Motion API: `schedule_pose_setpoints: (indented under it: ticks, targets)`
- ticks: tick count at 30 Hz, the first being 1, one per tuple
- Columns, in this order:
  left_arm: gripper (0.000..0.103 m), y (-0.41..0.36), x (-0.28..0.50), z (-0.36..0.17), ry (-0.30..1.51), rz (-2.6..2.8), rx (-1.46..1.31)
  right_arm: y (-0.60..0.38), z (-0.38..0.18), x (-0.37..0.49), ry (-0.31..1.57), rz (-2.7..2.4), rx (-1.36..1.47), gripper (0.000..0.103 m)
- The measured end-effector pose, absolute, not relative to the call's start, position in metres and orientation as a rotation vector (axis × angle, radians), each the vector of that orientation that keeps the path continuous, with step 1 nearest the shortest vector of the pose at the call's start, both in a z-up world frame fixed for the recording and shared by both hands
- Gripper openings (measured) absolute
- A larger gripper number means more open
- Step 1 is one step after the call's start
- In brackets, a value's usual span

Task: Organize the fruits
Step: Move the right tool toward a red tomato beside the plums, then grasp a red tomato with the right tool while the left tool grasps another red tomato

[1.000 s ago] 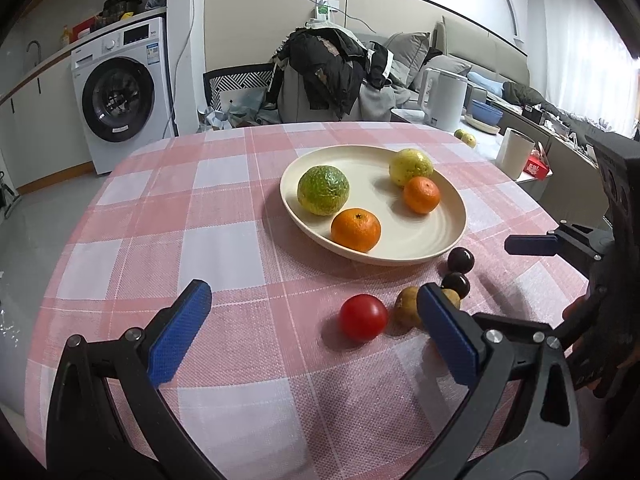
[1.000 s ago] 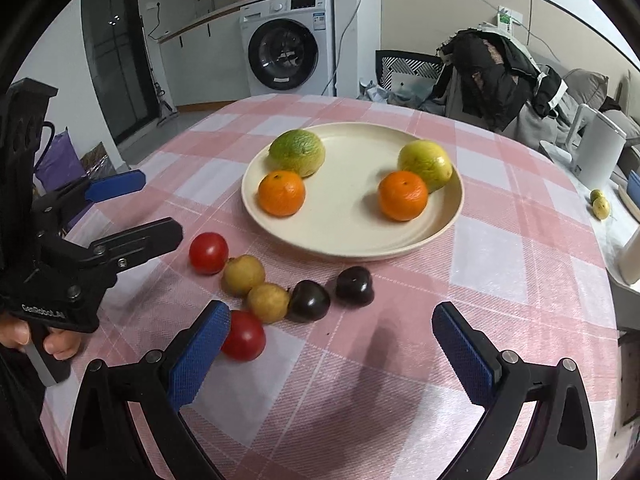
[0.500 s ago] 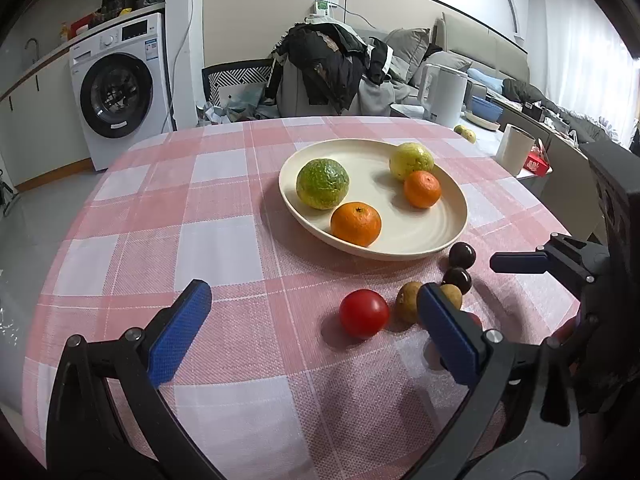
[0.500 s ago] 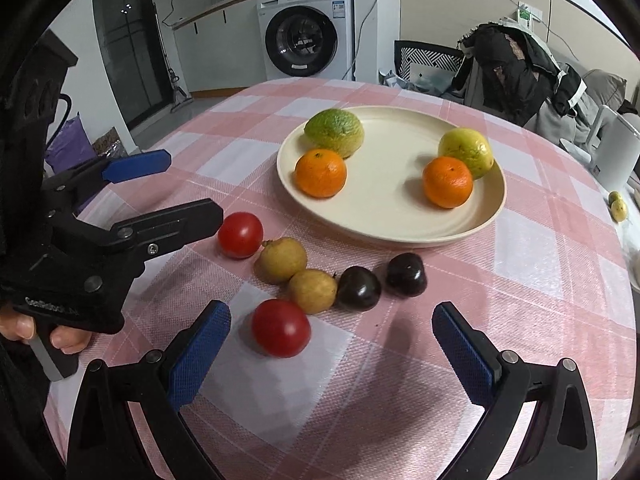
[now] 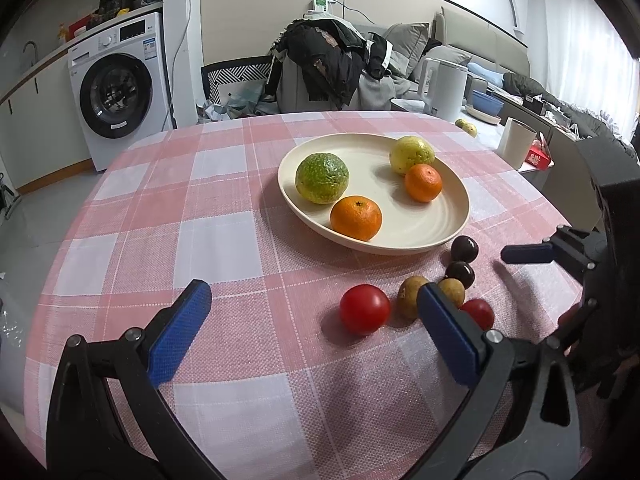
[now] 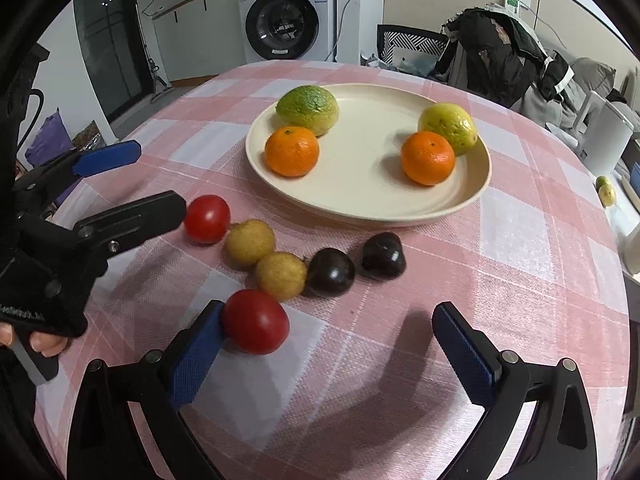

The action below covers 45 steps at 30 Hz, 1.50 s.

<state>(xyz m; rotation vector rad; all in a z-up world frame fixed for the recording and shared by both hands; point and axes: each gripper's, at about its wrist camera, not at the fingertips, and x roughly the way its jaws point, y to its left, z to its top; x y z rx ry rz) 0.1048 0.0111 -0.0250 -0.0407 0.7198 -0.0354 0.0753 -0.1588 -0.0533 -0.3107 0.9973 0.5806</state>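
Both wrist cams low, close over pink-checked cloth tabletop [image 5: 224, 240], L from left, R from right; share round cream plate [image 5: 452, 220] [image 6: 472, 196].

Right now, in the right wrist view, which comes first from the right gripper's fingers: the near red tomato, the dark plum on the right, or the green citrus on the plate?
From the right gripper:
1. Near red tomato, against the left finger's tip.
2. Right dark plum, mid-table, just before the plate.
3. Green citrus, at the plate's far left.
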Motion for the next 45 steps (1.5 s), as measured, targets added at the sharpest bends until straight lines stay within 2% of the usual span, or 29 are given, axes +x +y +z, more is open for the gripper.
schedule_pose_setpoints:
  ticks: [20,21,23,30,35,42,44,45]
  targets:
    - [0.102,0.009,0.104,-0.027,0.731,-0.042,-0.023,-0.191,-0.059,0.082,1.047,0.599,-0.324,0.1]
    - [0.102,0.009,0.104,-0.027,0.731,-0.042,-0.024,-0.191,-0.058,0.081,1.044,0.604,-0.333,0.098]
    - [0.102,0.009,0.104,-0.027,0.731,-0.042,-0.024,-0.192,-0.056,0.076,1.039,0.615,-0.358,0.087]
    - [0.102,0.008,0.103,-0.027,0.733,-0.043,-0.021,-0.202,-0.049,0.075,1.033,0.648,-0.323,0.069]
    - [0.102,0.006,0.103,-0.028,0.738,-0.045,-0.021,-0.199,-0.047,0.074,1.02,0.648,-0.325,0.051]
    - [0.102,0.006,0.104,-0.029,0.751,-0.048,-0.018,-0.194,-0.046,0.072,1.01,0.656,-0.33,0.039]
    - [0.102,0.006,0.104,-0.03,0.758,-0.051,-0.016,-0.195,-0.045,0.072,1.01,0.66,-0.325,0.03]
    - [0.102,0.005,0.104,-0.031,0.763,-0.052,-0.012,-0.196,-0.045,0.072,1.01,0.663,-0.324,0.03]
